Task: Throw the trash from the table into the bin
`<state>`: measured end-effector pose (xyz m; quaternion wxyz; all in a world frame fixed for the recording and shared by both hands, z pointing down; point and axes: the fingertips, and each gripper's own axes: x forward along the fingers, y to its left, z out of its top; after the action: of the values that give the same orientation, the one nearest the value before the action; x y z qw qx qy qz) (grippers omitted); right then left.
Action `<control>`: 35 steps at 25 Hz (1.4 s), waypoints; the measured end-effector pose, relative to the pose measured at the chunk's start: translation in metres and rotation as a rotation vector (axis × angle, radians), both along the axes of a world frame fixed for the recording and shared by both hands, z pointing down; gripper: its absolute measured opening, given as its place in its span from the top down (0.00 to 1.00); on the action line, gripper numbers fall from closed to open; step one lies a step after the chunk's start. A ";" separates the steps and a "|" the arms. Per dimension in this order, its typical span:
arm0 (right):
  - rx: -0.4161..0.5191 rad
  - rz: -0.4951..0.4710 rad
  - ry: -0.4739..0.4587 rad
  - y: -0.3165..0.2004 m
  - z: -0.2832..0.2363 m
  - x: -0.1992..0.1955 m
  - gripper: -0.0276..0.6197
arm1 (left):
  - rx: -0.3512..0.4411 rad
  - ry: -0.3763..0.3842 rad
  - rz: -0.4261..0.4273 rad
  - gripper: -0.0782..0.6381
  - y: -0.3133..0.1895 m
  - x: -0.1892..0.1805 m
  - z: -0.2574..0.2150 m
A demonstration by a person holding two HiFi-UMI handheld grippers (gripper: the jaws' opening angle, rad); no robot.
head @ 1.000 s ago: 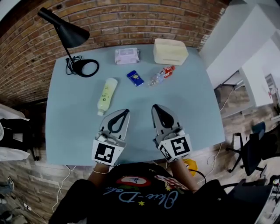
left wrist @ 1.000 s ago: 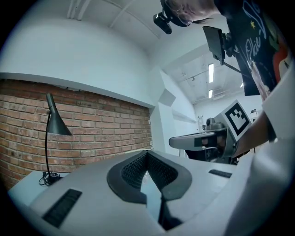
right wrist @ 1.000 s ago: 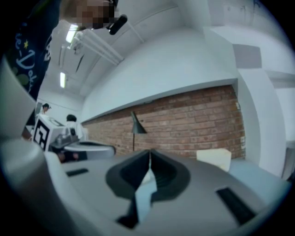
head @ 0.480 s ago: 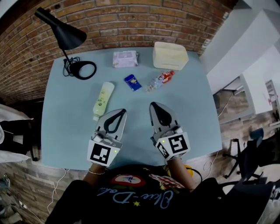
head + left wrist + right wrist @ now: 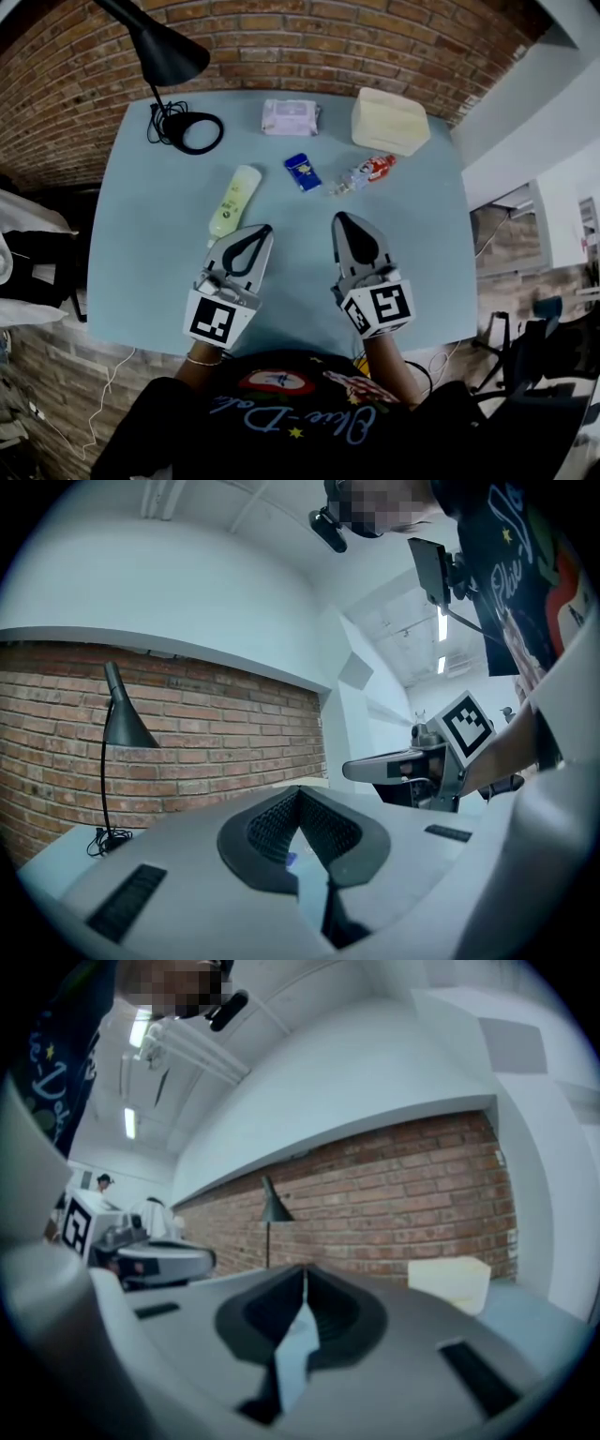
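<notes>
Holding: neither gripper is carrying anything. The left gripper (image 5: 265, 229) and right gripper (image 5: 341, 219) are hovering over the near half of the table (image 5: 150, 272), each with its jaws pressed together and nothing between them.
Trash: the green bottle (image 5: 234, 200), blue packet (image 5: 303, 172) and crushed bottle (image 5: 364, 174) are lying mid-table, apart from one another. The green bottle is lying just beyond the left gripper's tip, and the other two are lying further out, nearer the right gripper.
Bin: no plain bin is showing. The cream box (image 5: 390, 122) at the far right may be serving as one, but I cannot tell.
Risk, shut jaws: reaching in like this is likely shoving the trash along rather than catching it. The green bottle is lying on its side and could be rolling off towards the left edge.
Risk, crushed bottle: it is looking thin and springy, so a pinch near one end may be squeezing it out sideways.
Risk, packet: it is lying flat, so the jaws may be scraping the table and sliding over it.
Risk, wrong pick: the wipes pack (image 5: 290, 116) is sitting by the far edge and may not be trash.
Risk, lamp: the lamp (image 5: 173, 56) is standing at the far left, where a wide left swing could be snagging it.
</notes>
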<state>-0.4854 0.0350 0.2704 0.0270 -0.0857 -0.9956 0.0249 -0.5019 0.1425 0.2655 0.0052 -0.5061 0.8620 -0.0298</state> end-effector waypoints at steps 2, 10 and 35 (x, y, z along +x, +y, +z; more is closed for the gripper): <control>0.007 -0.004 -0.004 0.000 -0.002 0.000 0.95 | -0.008 -0.005 0.004 0.88 -0.002 0.001 0.001; 0.018 -0.010 0.004 0.003 0.000 -0.002 0.95 | 0.003 0.021 0.006 0.88 -0.002 0.000 0.004; 0.013 -0.026 0.054 0.012 0.020 -0.012 0.95 | 0.000 0.027 -0.054 0.88 0.014 -0.013 0.009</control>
<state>-0.4975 0.0473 0.2908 0.0547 -0.0977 -0.9935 0.0201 -0.5144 0.1568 0.2742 -0.0074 -0.4829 0.8753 -0.0230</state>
